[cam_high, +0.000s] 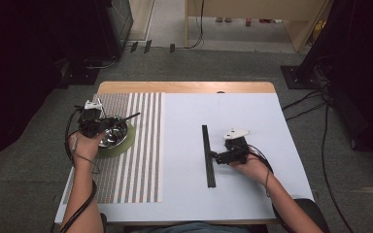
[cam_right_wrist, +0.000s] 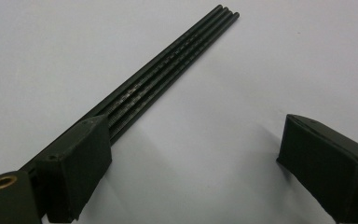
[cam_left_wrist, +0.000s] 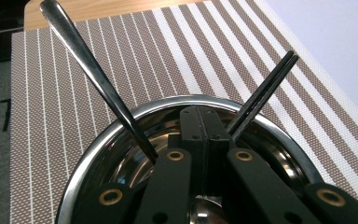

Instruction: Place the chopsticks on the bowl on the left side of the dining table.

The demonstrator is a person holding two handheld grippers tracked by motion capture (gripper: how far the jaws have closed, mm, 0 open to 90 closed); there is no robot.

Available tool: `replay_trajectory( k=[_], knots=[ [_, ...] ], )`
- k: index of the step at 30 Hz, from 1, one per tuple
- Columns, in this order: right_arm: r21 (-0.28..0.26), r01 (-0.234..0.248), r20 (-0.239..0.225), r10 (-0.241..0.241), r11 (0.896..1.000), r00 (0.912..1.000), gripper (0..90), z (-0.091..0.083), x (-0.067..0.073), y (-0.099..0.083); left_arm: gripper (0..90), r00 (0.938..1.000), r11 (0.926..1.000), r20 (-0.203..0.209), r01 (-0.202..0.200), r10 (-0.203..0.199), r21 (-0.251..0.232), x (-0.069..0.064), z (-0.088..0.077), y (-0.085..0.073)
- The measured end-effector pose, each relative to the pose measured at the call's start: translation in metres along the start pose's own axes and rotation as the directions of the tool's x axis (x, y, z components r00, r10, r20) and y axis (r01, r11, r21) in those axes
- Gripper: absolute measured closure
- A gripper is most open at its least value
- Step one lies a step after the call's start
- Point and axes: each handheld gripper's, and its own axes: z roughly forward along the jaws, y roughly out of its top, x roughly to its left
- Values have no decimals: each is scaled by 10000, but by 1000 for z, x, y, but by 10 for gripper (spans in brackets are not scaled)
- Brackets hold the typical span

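Observation:
A steel bowl [cam_high: 117, 133] stands on a green round mat [cam_high: 129, 141] on the striped placemat [cam_high: 141, 145]. A pair of black chopsticks [cam_left_wrist: 265, 91] and a dark-handled spoon [cam_left_wrist: 86, 67] lean out of the bowl [cam_left_wrist: 135, 114]. My left gripper [cam_high: 106, 129] reaches into it, and its jaws [cam_left_wrist: 200, 128] are shut flat against each other with nothing seen between them. On the white table lies a bundle of several black chopsticks [cam_high: 207, 155]. My right gripper [cam_high: 215, 156] is open beside it. In the right gripper view the bundle [cam_right_wrist: 168, 70] runs along and under the left fingertip [cam_right_wrist: 79, 168]; the gap [cam_right_wrist: 196, 140] holds bare table.
The white table top [cam_high: 252, 194] spreads around the right hand, with a wooden strip [cam_high: 184, 87] along its far edge. Cables [cam_high: 315, 102] and dark equipment stand on the grey carpet beyond the table. My forearms come in from the near edge.

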Motion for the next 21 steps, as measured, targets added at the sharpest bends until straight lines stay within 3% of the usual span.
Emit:
replay_trajectory(
  k=[21],
  knots=[
    [-3,8,-8,-8,10000,10000,87,0,0,0,900,9982,9982,413,-451,435,390,-12,0,-4]
  ],
)
